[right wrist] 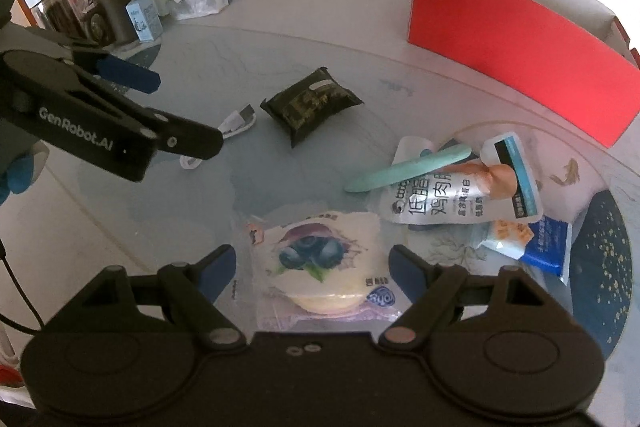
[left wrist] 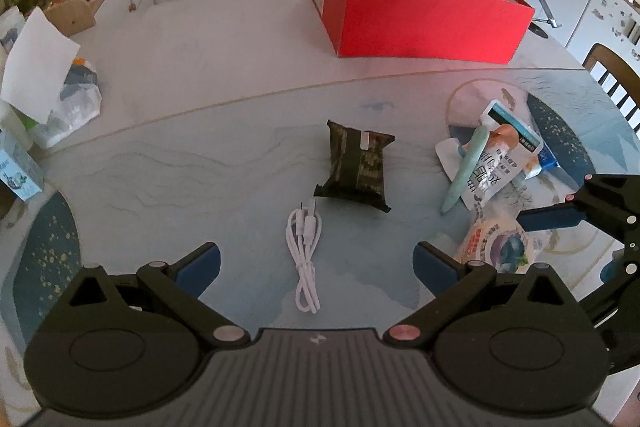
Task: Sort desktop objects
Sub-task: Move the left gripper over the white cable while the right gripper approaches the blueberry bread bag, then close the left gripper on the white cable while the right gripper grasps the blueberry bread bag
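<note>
L claw point(left wrist: 316, 263) was wide open, empty, w/ white cable point(left wrist: 305, 259) on table point(left wrist: 200, 163) between its fingers. R claw point(right wrist: 311, 269) was wide open, empty, straddling blueberry packet point(right wrist: 320, 263), pads apart from it. Dark pouch point(left wrist: 356, 165) lay mid-table; red box point(left wrist: 420, 15) behind.

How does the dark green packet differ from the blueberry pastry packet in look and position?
The dark green packet is opaque and dark; the blueberry pastry packet is pale and partly clear, showing a round pastry inside. The dark green packet lies alone at the table's middle, near the white cable; the blueberry pastry packet lies between the open fingers of the right hand-held gripper, untouched. Both lie flat on the table, outside the red box.
</note>
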`<control>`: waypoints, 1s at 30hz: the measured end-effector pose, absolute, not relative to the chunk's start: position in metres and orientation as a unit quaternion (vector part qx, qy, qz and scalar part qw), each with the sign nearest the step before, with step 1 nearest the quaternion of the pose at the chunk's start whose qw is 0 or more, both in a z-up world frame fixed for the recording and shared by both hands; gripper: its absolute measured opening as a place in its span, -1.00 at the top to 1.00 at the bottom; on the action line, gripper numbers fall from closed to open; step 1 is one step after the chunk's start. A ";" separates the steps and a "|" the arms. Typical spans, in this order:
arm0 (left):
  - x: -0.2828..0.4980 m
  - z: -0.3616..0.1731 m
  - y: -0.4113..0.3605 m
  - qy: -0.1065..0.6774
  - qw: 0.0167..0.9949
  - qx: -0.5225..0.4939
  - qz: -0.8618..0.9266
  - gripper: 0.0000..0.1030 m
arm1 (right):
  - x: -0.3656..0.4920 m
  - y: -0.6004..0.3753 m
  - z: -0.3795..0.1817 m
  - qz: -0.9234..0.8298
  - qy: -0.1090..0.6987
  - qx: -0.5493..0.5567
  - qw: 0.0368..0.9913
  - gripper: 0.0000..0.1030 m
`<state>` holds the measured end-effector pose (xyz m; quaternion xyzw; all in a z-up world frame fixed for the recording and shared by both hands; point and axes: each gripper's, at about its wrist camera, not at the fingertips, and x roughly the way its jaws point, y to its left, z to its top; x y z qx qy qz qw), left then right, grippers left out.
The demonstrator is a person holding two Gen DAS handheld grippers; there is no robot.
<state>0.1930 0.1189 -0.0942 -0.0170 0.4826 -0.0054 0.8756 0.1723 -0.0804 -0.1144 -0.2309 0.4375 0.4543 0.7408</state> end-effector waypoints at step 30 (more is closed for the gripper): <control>0.210 -0.127 0.116 0.482 0.876 -0.011 0.018 -0.33 | 0.175 -0.074 -0.123 0.448 0.415 -0.257 0.749 -0.64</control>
